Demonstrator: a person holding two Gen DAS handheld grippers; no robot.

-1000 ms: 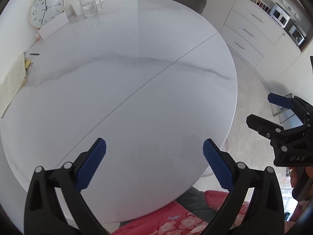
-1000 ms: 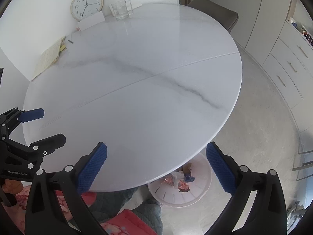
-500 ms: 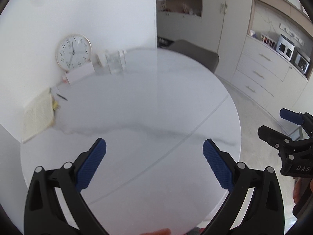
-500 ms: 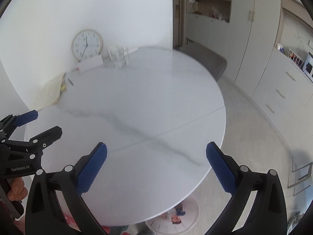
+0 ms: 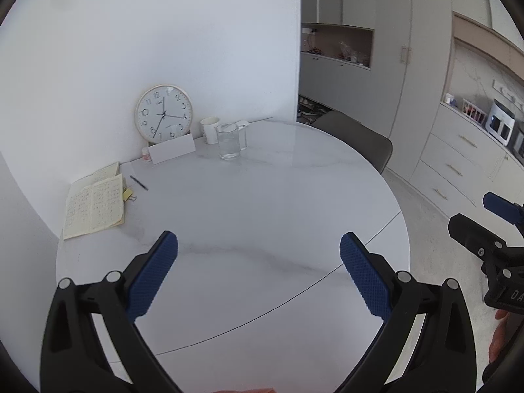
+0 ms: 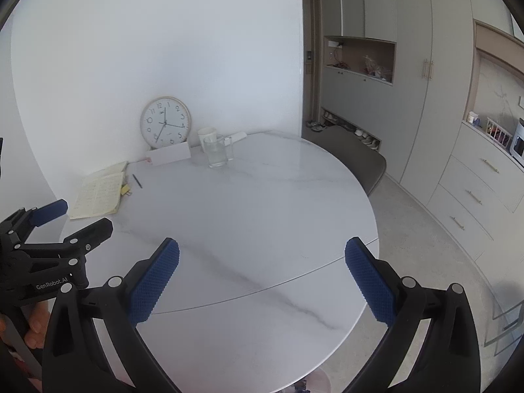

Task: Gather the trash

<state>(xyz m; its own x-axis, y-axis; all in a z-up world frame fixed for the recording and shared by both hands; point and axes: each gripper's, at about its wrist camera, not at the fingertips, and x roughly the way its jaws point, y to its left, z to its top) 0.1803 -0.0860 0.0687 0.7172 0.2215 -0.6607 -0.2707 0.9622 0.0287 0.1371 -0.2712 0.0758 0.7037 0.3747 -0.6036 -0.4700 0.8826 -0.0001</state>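
My left gripper (image 5: 258, 258) is open and empty, held above the near part of a round white marble table (image 5: 262, 216). My right gripper (image 6: 262, 262) is open and empty too, above the table's near right part. Each shows at the edge of the other's view: the right gripper (image 5: 484, 213) and the left gripper (image 6: 65, 219). No trash lies on the tabletop. A sliver of the white bin with trash (image 6: 308, 384) peeks out under the table's near edge.
At the back by the wall stand a round clock (image 5: 163, 113), a white card (image 5: 172, 152), a white cup (image 5: 209, 129) and a glass pitcher (image 5: 229, 140). An open notebook (image 5: 95, 203) and a pen (image 5: 139, 182) lie left. A grey chair (image 5: 357, 140) and cabinets (image 6: 475, 180) are right.
Both grippers have tilted up and pulled back from the table. The views went from looking down on the tabletop and bin to looking across it at the wall. Both stayed open.
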